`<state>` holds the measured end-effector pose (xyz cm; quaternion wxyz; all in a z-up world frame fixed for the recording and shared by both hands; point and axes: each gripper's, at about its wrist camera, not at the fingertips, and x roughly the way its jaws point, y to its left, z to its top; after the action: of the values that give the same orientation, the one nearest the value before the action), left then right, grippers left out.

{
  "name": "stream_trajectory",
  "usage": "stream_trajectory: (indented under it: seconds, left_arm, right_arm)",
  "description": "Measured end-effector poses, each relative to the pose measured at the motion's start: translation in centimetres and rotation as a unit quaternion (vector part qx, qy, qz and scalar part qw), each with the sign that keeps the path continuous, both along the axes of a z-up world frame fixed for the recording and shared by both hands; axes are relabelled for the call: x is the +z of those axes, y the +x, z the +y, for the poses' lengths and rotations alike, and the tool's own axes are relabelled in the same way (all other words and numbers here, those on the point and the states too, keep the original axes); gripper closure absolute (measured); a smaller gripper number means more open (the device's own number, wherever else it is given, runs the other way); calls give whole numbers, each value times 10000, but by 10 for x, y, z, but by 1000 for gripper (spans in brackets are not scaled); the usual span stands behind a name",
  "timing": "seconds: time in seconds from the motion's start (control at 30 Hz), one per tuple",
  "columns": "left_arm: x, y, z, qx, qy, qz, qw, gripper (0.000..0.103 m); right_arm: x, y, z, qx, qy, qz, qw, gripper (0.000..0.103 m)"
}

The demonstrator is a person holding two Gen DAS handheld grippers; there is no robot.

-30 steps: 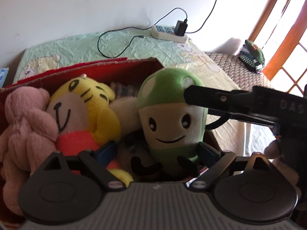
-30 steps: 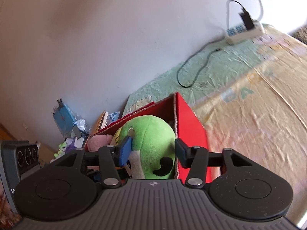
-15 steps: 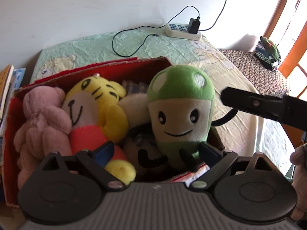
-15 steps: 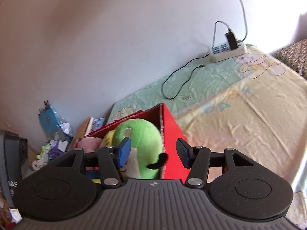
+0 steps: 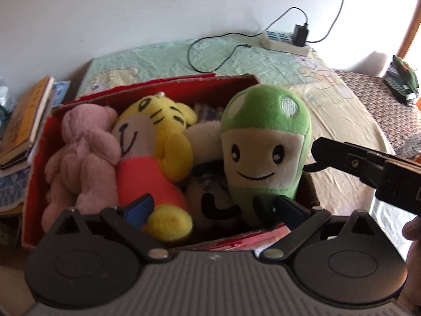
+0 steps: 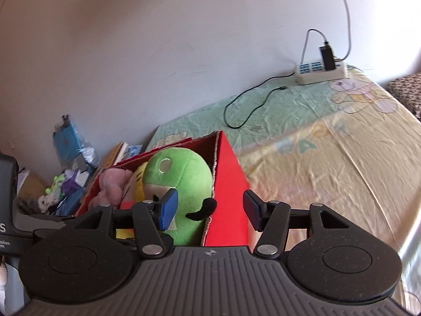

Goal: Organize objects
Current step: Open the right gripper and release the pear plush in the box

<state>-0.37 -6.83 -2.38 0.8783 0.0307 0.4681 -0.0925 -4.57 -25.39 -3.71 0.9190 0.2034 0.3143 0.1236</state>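
A red cardboard box (image 5: 168, 89) on the bed holds several plush toys. A green mushroom plush (image 5: 265, 142) stands upright at its right end, with a yellow tiger plush (image 5: 155, 131), a pink plush (image 5: 84, 152) and a white-and-black plush (image 5: 210, 197) beside it. My left gripper (image 5: 213, 208) hangs over the box's near edge, its jaws opening. The green plush's feet lie between the pads, which do not press on them. My right gripper (image 6: 210, 209) is open at the box's right wall (image 6: 231, 184), beside the green plush (image 6: 181, 173).
A power strip (image 5: 285, 43) with a charger and black cable lies on the bed sheet (image 6: 329, 158) by the wall. Books (image 5: 23, 121) and small toys (image 6: 60, 187) are piled left of the box. A chair with woven fabric (image 5: 389, 110) stands at the right.
The left view has drawn back and up, so more of the box shows. The right gripper's finger has slid right, off the green plush's head. Both pairs of jaws stand wider.
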Motion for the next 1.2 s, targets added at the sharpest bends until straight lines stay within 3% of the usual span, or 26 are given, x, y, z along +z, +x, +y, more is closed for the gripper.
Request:
stream_trajectory:
  seconds: [0.5,0.9,1.2]
  left_arm:
    - [2,-21,-2,939,41,-54,9956,1]
    - [0,-26,2,892,-102,-204,9958,0]
    - [-4,-26,6,750,-268,-269,9965,0]
  right_arm:
    - [-1,6,9,698,-429,-21,9966,45]
    - [5,3,18,606,-743,-56,9954,44]
    - [3,-3,18,290,-609,141,9976,44]
